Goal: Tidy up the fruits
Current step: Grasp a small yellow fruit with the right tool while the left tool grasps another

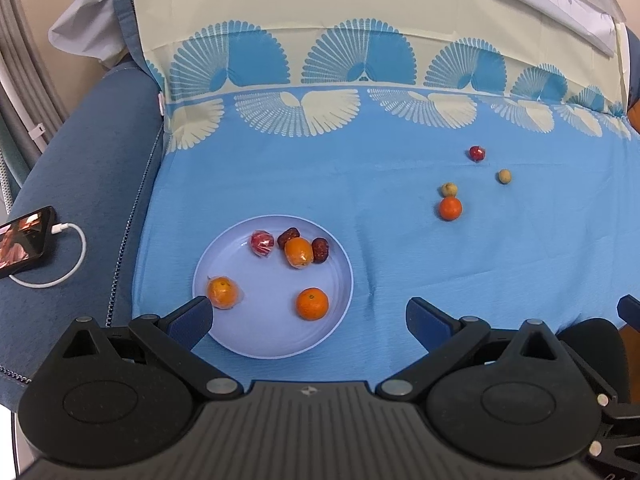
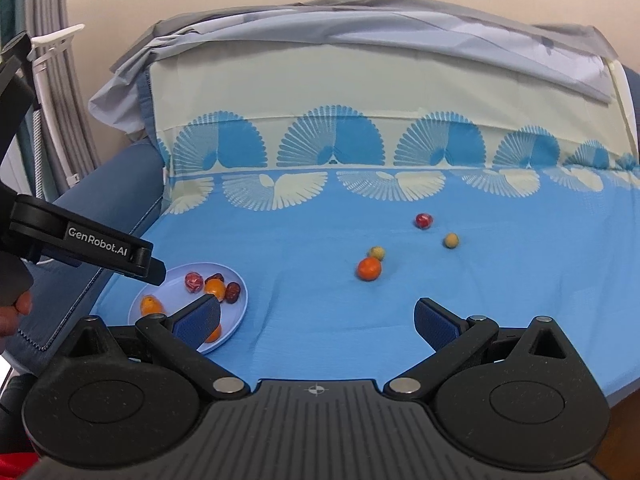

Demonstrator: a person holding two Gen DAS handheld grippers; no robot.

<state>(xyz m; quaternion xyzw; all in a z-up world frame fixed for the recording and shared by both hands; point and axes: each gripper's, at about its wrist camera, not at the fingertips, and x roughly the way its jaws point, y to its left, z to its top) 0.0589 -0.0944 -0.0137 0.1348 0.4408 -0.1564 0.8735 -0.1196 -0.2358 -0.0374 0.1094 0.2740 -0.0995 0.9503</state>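
Left wrist view looks down on a pale blue plate (image 1: 340, 264) that lies on a blue cloth with cream fan patterns (image 1: 400, 260), spread over what looks like a sofa seat. The left gripper (image 1: 310, 318) hovers over the near edge of the plate with its jaws spread wide and nothing between them. On the plate lie two bare oranges, one near the left finger (image 1: 222, 291) and one toward the near right (image 1: 312, 303), a wrapped orange (image 1: 299, 252) further back, two dark red dates (image 1: 289, 237) touching that wrapped orange on either side, and a red wrapped fruit (image 1: 262, 243) just to the left of them. Off the plate, well to the right on the cloth, sit a loose orange (image 1: 450, 208) with a small tan fruit (image 1: 449, 189) touching it at the back, a second tan fruit (image 1: 505, 176) a little apart, and a red wrapped ball (image 1: 477, 153) furthest back. A phone (image 1: 24, 242) with a white cable lies on the blue armrest to the left. Right wrist view shows the right gripper (image 2: 318, 320) above bare cloth, jaws wide apart and empty, with the loose orange (image 2: 369, 269) ahead of it and the plate (image 2: 240, 300) to its left, partly behind its left finger.
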